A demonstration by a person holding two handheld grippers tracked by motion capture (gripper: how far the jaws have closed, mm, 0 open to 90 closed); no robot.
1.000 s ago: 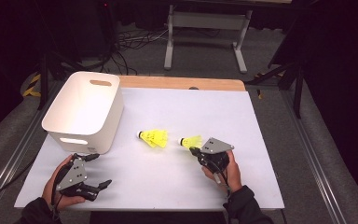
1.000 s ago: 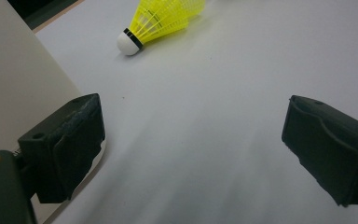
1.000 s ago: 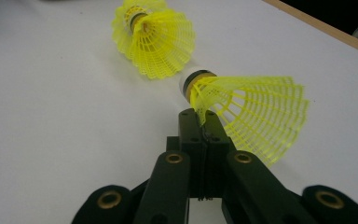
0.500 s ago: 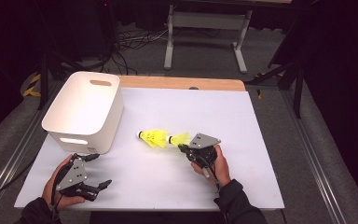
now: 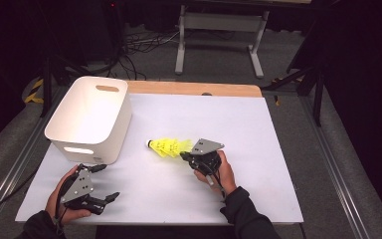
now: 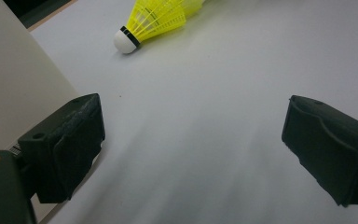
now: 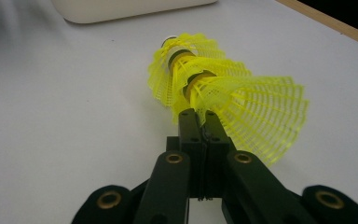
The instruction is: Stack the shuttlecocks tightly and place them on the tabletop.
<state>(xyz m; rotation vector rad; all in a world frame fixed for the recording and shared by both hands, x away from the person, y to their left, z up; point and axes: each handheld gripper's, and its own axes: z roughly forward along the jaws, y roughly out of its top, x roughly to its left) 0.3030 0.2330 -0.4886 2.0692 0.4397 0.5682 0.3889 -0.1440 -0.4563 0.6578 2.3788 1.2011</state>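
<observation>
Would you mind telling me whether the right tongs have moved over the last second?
Yes. The right tongs, shut on a yellow shuttlecock, have slid left across the table toward the white bin, nesting it into the second shuttlecock.

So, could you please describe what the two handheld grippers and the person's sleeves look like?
Both the left gripper and the right gripper are black, each topped by a grey three-cornered plate. The left gripper's jaws end in chunky black pads; the right gripper's linkage shows brass-coloured pivot rings. The sleeves are dark.
</observation>
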